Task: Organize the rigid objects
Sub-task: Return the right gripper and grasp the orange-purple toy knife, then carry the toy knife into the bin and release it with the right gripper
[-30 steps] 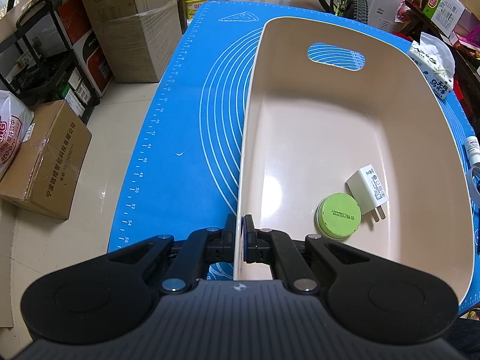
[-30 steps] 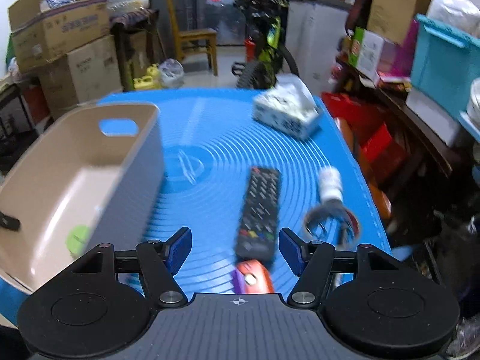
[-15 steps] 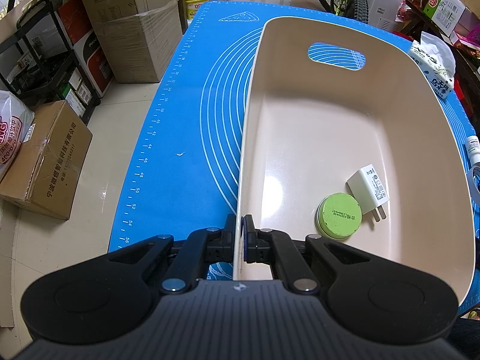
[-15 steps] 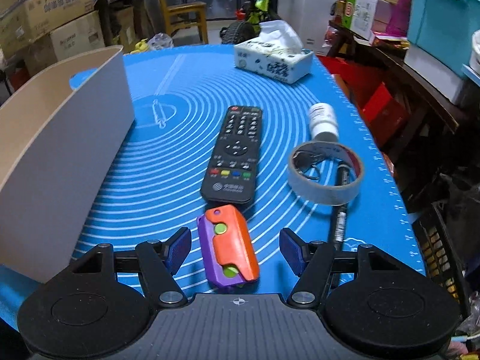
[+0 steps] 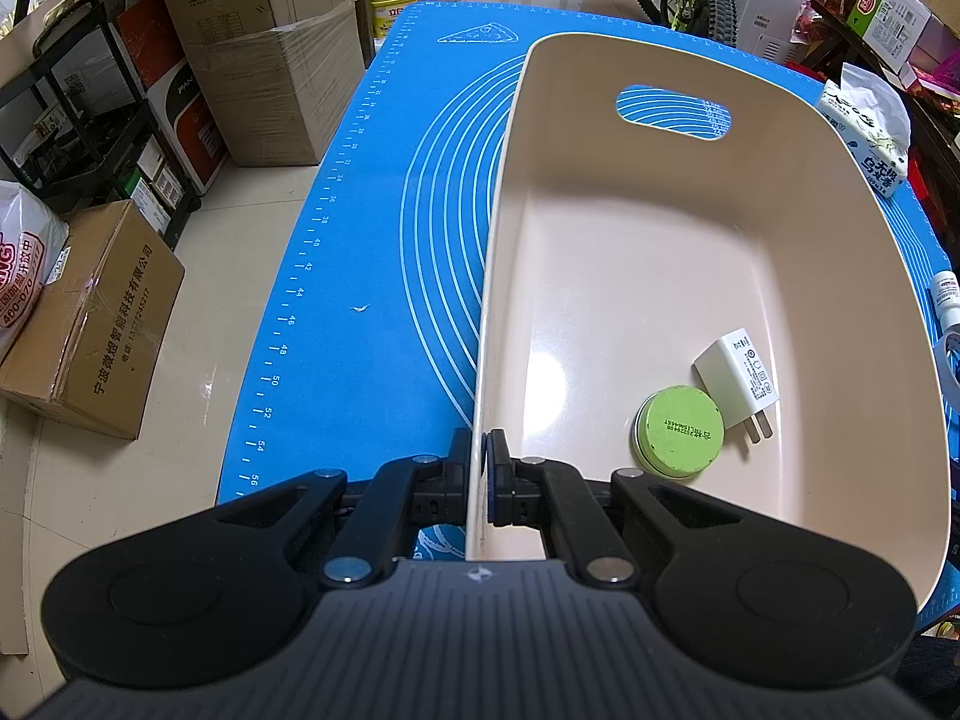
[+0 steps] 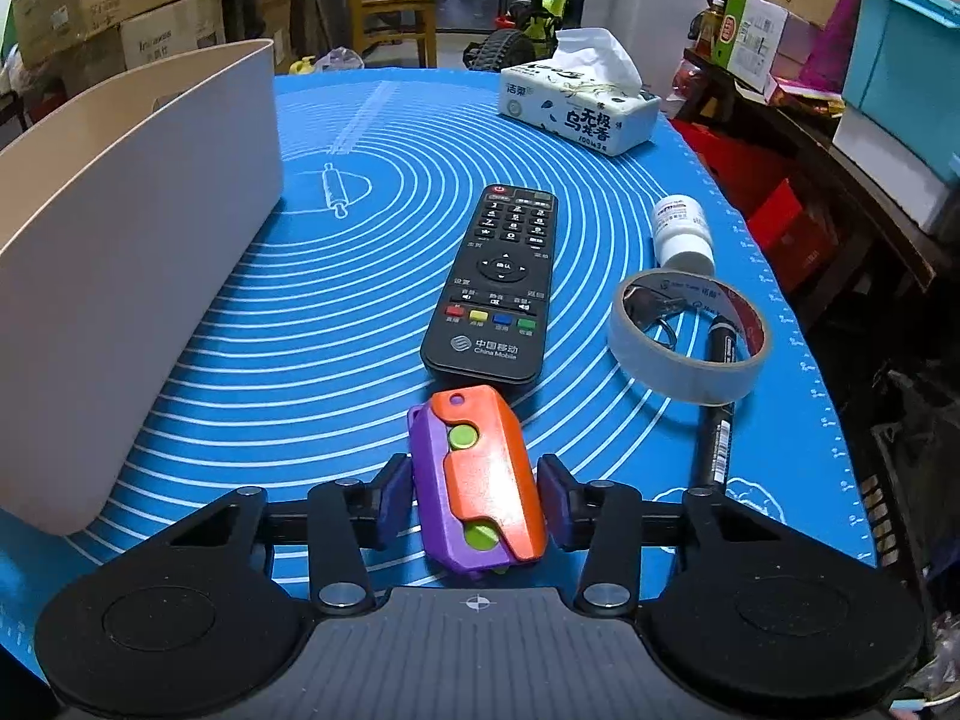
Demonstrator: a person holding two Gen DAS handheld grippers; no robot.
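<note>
Plastic purple-orange toy (image 6: 477,480) lies on mat (image 6: 336,360) between right gripper (image 6: 477,501) jaws, closing, not yet touching. Likely light, stiff, slick: grip flat sides mid-body. Left gripper (image 5: 479,483) clamps bin (image 5: 708,252) wall.

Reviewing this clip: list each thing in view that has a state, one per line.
left gripper: shut on the bin's near wall.
right gripper: jaws closing around the toy, small gaps both sides.
beige bin: upright, holds two items.
green tin: lid on, in the bin.
white charger: lying flat in the bin.
orange-purple toy: on the mat.
pill bottle: on its side.
</note>
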